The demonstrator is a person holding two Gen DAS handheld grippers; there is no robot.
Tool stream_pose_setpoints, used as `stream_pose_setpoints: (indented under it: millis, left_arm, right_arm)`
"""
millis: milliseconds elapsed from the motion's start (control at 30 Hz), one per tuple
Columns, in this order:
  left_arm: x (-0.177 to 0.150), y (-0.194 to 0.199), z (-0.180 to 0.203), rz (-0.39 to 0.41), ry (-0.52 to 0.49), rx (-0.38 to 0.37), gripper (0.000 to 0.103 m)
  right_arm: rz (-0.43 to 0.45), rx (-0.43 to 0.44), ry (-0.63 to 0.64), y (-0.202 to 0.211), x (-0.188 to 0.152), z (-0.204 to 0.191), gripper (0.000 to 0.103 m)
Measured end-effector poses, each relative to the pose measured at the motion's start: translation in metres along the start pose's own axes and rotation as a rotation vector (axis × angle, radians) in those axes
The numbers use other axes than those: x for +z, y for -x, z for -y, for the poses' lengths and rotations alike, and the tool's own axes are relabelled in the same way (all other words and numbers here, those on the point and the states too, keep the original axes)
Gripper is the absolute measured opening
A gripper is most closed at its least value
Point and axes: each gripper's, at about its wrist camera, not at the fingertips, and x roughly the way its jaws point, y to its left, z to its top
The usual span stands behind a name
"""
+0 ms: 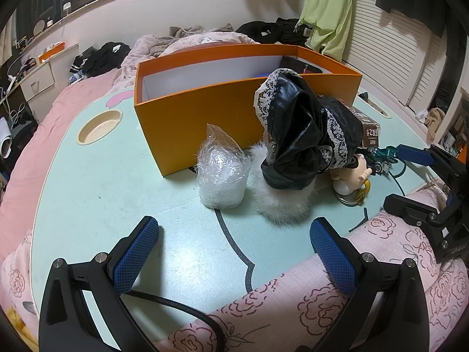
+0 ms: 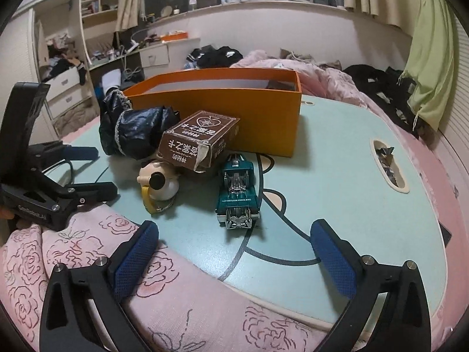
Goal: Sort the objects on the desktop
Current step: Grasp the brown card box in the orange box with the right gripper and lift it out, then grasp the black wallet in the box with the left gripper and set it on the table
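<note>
An orange box (image 1: 205, 111) stands open on the pale green table (image 1: 102, 176); it also shows in the right wrist view (image 2: 263, 111). In front of it sit a clear plastic bag of white stuff (image 1: 221, 173), a black lace-trimmed cloth (image 1: 302, 135) over a white fluffy thing (image 1: 281, 202), a brown card box (image 2: 199, 140), a small figurine (image 2: 159, 182) and a teal toy car (image 2: 239, 193). My left gripper (image 1: 234, 243) is open and empty, short of the bag. My right gripper (image 2: 234, 249) is open and empty, just short of the car.
A pink flowered cloth (image 2: 88, 249) lies along the table's near edge under both grippers. The table has a round cup hole (image 1: 99, 126) and a slot holding wrappers (image 2: 387, 161). A bed with clothes (image 2: 293, 61) lies behind.
</note>
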Motion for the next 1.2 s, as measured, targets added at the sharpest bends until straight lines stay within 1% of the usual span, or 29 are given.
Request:
stream_pose_setpoints:
  millis: [167,267,333,400,467,500,567,600,667,700,733,767,833,900,933,967,1000,1033,1067,1100,1133,1200]
  left_arm:
    - [0.000,0.000,-0.001,0.002,0.001,0.000,0.103]
    - [-0.001,0.002,-0.002,0.011,0.022,-0.004,0.103]
    - [0.000,0.003,-0.007,0.018,0.046,-0.023,0.103]
    - [0.000,0.006,-0.013,0.027,0.074,-0.049,0.099]
    - [0.002,0.012,-0.016,0.039,0.092,-0.063,0.088]
    - [0.007,0.012,-0.022,0.048,0.101,-0.065,0.084]
    - [0.017,0.022,-0.026,0.071,0.112,-0.070,0.067]
    - [0.027,0.028,-0.029,0.087,0.116,-0.087,0.063]
    - [0.051,0.044,-0.034,0.113,0.113,-0.121,0.048]
    - [0.063,0.049,-0.036,0.118,0.104,-0.127,0.044]
    - [0.077,0.055,-0.040,0.124,0.092,-0.124,0.034]
    - [0.093,0.060,-0.046,0.127,0.085,-0.114,0.029]
    - [0.122,0.060,-0.058,0.116,0.104,-0.125,0.029]
    - [0.145,0.053,-0.066,0.074,0.134,-0.151,0.029]
    - [0.156,0.044,-0.067,0.040,0.146,-0.149,0.031]
    - [0.163,0.033,-0.065,0.007,0.163,-0.140,0.041]
    - [0.168,0.018,-0.061,-0.035,0.183,-0.135,0.047]
    - [0.170,0.006,-0.057,-0.064,0.188,-0.155,0.053]
    - [0.173,-0.015,-0.048,-0.116,0.183,-0.204,0.054]
    - [0.173,-0.032,-0.039,-0.168,0.182,-0.232,0.054]
    - [0.174,-0.050,-0.030,-0.222,0.188,-0.246,0.054]
    - [0.175,-0.075,-0.013,-0.281,0.201,-0.244,0.054]
  right_arm:
    - [0.000,0.000,-0.001,0.001,0.000,-0.002,0.103]
    - [0.001,0.000,-0.001,0.001,0.000,-0.002,0.103]
    - [0.001,0.000,-0.001,0.002,0.001,-0.003,0.103]
    - [0.001,0.001,-0.001,0.002,0.001,-0.003,0.103]
    - [0.002,0.001,-0.002,0.002,0.001,-0.003,0.103]
    - [0.002,0.001,-0.001,0.002,0.001,-0.003,0.103]
    - [0.004,0.003,-0.001,0.003,0.003,-0.006,0.103]
    - [0.004,0.003,-0.001,0.003,0.003,-0.006,0.103]
    - [0.004,0.003,-0.001,0.003,0.003,-0.007,0.103]
    - [0.004,0.003,-0.001,0.003,0.003,-0.006,0.103]
    - [0.004,0.003,-0.001,0.003,0.003,-0.006,0.103]
    - [0.004,0.002,-0.001,0.002,0.003,-0.006,0.103]
    - [0.004,0.003,-0.002,0.002,0.003,-0.006,0.103]
    - [0.005,0.003,-0.002,0.003,0.003,-0.007,0.103]
    - [0.005,0.003,-0.001,0.003,0.003,-0.008,0.103]
    - [0.005,0.003,-0.002,0.003,0.003,-0.007,0.103]
    - [0.005,0.003,-0.002,0.003,0.003,-0.008,0.103]
    - [0.005,0.003,-0.002,0.003,0.003,-0.008,0.103]
    - [0.005,0.004,-0.002,0.003,0.004,-0.009,0.103]
    - [0.006,0.005,-0.001,0.003,0.005,-0.009,0.103]
    - [0.006,0.006,-0.001,0.003,0.006,-0.009,0.103]
    - [0.006,0.006,-0.002,0.002,0.006,-0.009,0.103]
